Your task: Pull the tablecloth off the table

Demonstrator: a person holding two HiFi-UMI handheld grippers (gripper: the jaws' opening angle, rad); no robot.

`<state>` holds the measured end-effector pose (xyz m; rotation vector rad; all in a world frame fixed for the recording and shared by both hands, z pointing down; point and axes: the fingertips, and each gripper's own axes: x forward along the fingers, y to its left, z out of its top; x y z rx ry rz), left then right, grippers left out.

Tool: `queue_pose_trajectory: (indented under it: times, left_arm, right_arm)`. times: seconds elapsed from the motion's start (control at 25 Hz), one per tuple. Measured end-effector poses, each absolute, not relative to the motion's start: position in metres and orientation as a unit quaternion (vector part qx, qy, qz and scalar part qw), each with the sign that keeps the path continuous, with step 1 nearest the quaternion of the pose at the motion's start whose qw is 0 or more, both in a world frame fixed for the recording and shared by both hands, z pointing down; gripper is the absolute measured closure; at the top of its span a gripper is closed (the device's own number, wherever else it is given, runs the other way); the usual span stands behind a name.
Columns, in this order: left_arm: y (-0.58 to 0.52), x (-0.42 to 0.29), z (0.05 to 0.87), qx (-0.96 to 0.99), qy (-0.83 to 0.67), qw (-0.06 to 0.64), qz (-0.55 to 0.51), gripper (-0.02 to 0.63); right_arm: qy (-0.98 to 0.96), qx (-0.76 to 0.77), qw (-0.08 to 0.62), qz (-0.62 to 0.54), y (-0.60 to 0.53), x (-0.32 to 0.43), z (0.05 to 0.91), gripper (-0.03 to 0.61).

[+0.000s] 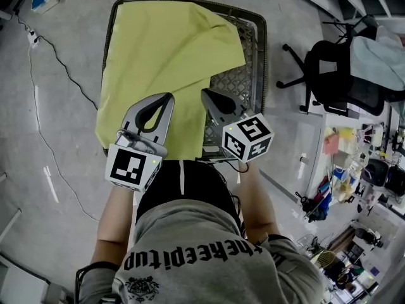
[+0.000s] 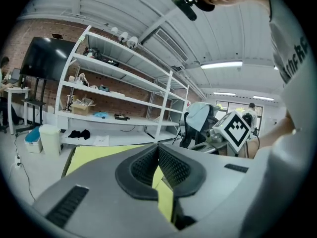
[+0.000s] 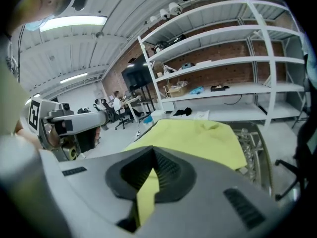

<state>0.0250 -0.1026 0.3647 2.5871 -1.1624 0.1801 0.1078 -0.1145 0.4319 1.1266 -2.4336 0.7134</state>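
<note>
- Low and left in the head view, the left gripper (image 1: 166, 100) bites the near edge of the yellow tablecloth (image 1: 168, 49). Its jaws are pressed together, and its own view shows a strip of yellow pinched between them.
- Up the middle of the picture, the tablecloth lies on the table (image 1: 245, 81). It starts at the grippers and runs away from the person toward the top of the frame. Its long side goes from bottom to top.
- A bit right of the middle, the right gripper (image 1: 207, 95) also has its jaws squeezed together. It holds the cloth at its near right edge, and yellow shows between the jaws in its own view too.
- Both grippers hold the same near edge, side by side, so neither is closer to the cloth. All the loose cloth lies in front of them. I think the pull has to come straight back toward the person.
- On the right side of the table, the cloth is already folded away and the bare wire top shows.
- Far right, a black chair (image 1: 329, 75) stands well apart from the table.
- Counting: one tablecloth, one table, two grippers, one black chair.
</note>
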Motion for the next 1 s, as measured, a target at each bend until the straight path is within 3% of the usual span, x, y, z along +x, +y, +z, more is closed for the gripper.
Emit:
queue_pose_trajectory:
  times: [0.64, 1.0]
  left_arm:
    - [-0.153, 0.08, 0.345, 0.89, -0.431, 0.134, 0.062, 0.6]
    - [-0.171, 0.093, 0.35, 0.867, -0.469, 0.141, 0.089, 0.6]
  right_arm:
    - [-0.852, 0.456, 0.173, 0.191, -0.216, 0.233, 0.387, 0.568]
    - [-0.847, 0.43, 0.207, 0.233, -0.257, 0.259, 0.442, 0.563]
